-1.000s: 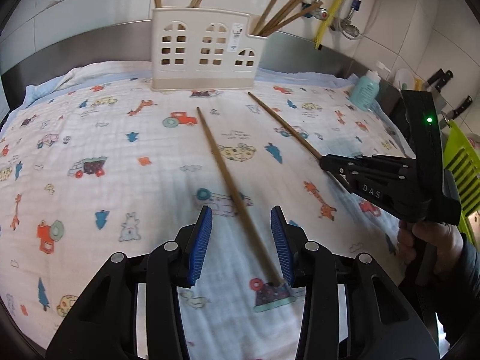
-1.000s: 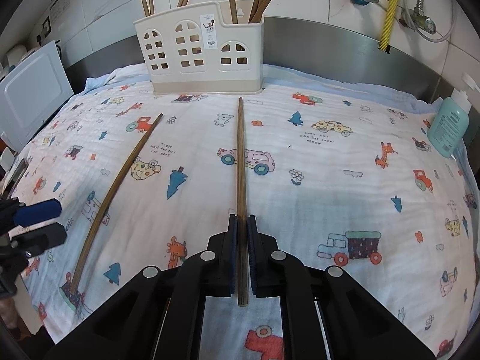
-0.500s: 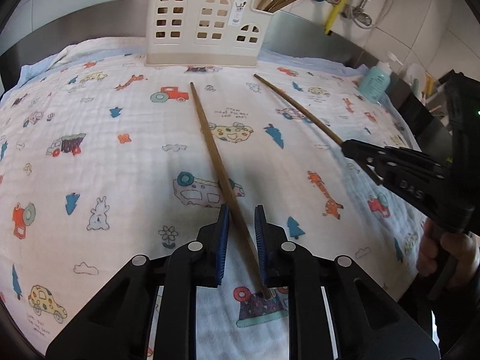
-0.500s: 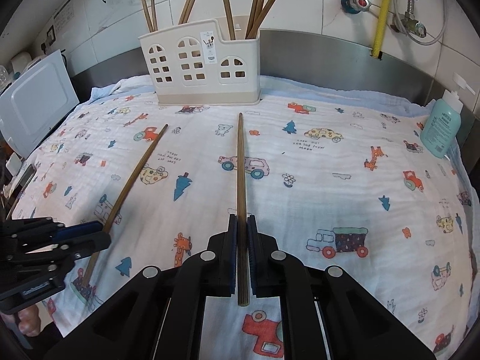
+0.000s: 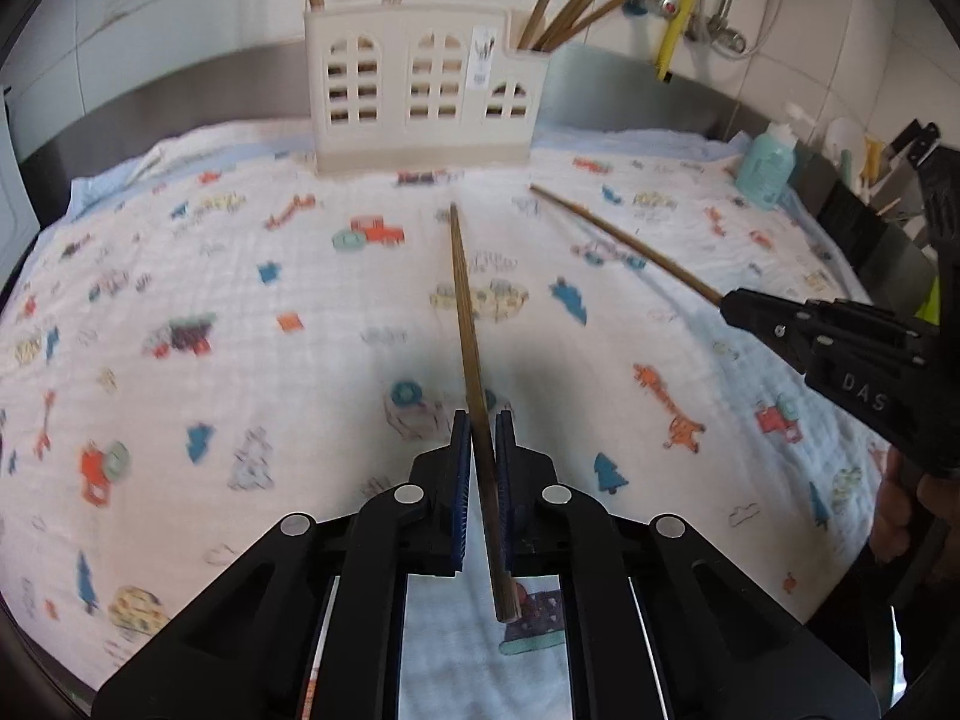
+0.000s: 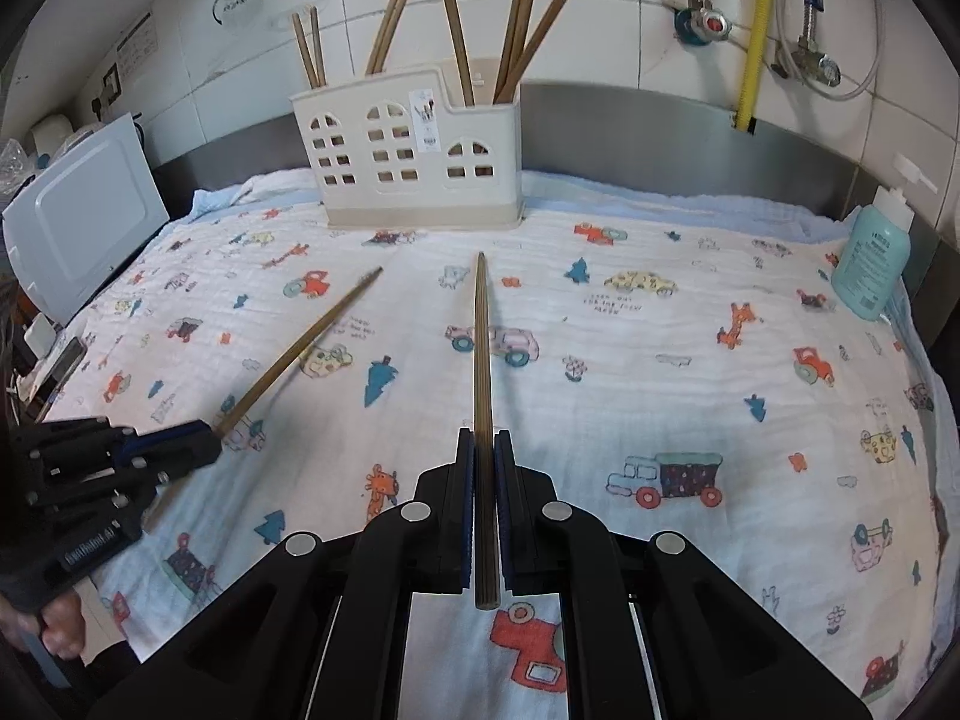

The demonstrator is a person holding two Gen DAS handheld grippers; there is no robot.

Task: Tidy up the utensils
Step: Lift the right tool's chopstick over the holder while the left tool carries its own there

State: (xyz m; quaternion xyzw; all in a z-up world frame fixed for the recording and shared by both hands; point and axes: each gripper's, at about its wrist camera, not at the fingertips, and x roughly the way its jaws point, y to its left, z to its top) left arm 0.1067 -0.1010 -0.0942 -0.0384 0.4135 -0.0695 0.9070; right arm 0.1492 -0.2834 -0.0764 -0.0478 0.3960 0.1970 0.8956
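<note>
Two chopsticks are all we see outside the holder (image 6: 414, 162): our left tool (image 5: 480, 468) clamps one chopstick (image 5: 468, 324), our right tool (image 6: 483, 480) the other chopstick (image 6: 480, 348). Several already stand inside; both held ones remain to be dropped in.

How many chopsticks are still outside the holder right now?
2: left chopstick clamped in the left gripper, right chopstick in the right gripper. The rest stand in the holder.

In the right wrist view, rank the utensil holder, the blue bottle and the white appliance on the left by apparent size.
1. utensil holder
2. white appliance, close to the holder in area and cut off by the frame edge, so that order is unsure
3. blue bottle, clearly smallest
</note>
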